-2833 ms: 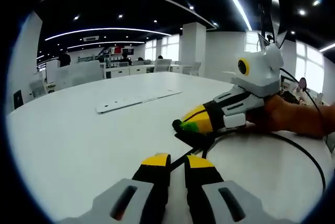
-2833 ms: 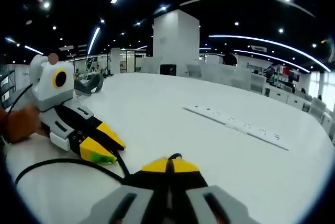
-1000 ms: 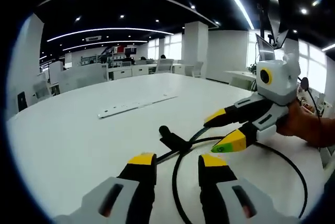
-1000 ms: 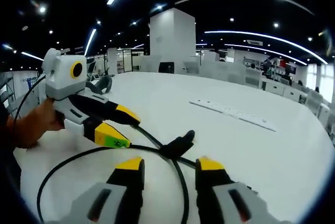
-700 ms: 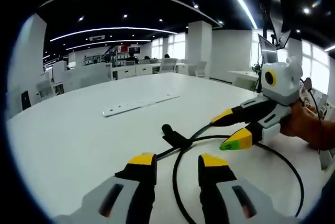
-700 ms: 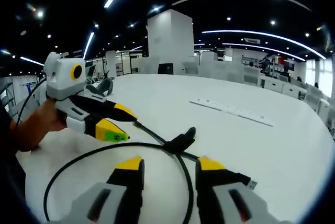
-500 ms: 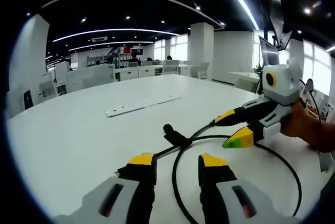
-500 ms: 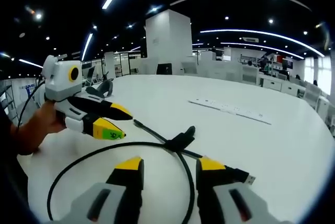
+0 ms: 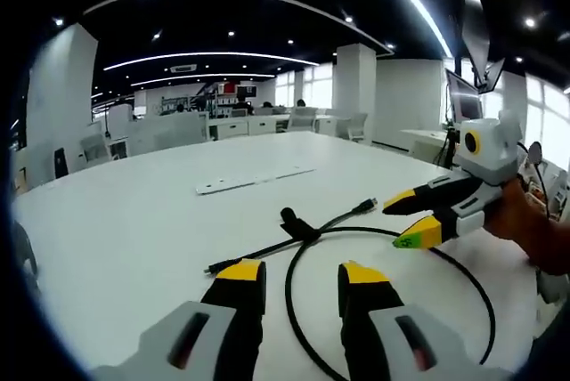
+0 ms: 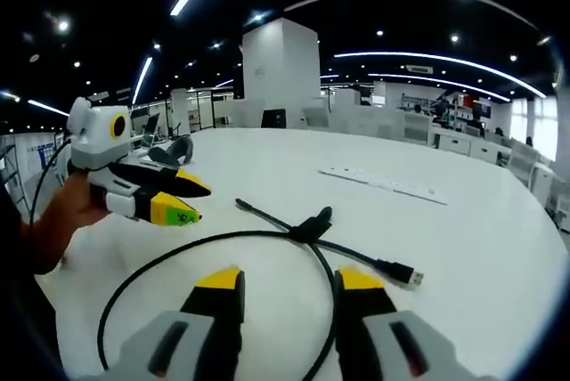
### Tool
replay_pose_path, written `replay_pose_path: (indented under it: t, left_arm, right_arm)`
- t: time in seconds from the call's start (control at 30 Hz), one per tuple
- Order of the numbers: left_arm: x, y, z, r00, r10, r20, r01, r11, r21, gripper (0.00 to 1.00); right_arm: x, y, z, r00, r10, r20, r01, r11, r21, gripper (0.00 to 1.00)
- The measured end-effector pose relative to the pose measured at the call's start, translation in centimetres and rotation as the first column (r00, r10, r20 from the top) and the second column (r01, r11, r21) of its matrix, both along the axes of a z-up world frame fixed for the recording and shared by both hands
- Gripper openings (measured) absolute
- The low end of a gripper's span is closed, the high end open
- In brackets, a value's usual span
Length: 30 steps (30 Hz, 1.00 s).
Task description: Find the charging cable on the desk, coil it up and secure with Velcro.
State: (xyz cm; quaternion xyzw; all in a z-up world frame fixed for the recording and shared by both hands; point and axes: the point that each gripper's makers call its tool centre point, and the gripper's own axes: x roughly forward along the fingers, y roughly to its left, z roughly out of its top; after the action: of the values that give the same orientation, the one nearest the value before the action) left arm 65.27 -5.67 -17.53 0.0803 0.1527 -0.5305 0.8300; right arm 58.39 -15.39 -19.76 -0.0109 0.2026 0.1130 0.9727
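Coiled cable (image 10: 303, 230), Velcro-strapped, on desk (image 10: 481, 239)

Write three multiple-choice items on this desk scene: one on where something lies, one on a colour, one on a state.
1. Where does the power strip lie?
A. Beyond the cable, farther across the desk
B. Inside the cable's loop
C. Between the right gripper's jaws

2. What colour are the tips of the right gripper?
A. Red
B. Yellow
C. Blue

3. How does the cable lie?
A. Wound into a tight bundle
B. Stretched out straight
C. In one loose loop, both plug ends free, a strap at the crossing

Answers: 1 A, the strip sits past the loop in both views. 2 B, both jaw tips are yellow. 3 C, one wide loop rests on the desk while the left gripper and the right gripper both stand open.
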Motion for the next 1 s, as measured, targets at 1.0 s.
replay_pose_path:
  t: [1.0]
  left_arm:
    - [-4.3, 5.5, 0.9, 0.996, 0.093, 0.003, -0.092, 0.99, -0.109, 0.32]
  right_arm:
    - [-5.8, -0.1, 0.7, 0.996, -0.079, 0.033, 0.081, 0.995, -0.057, 0.36]
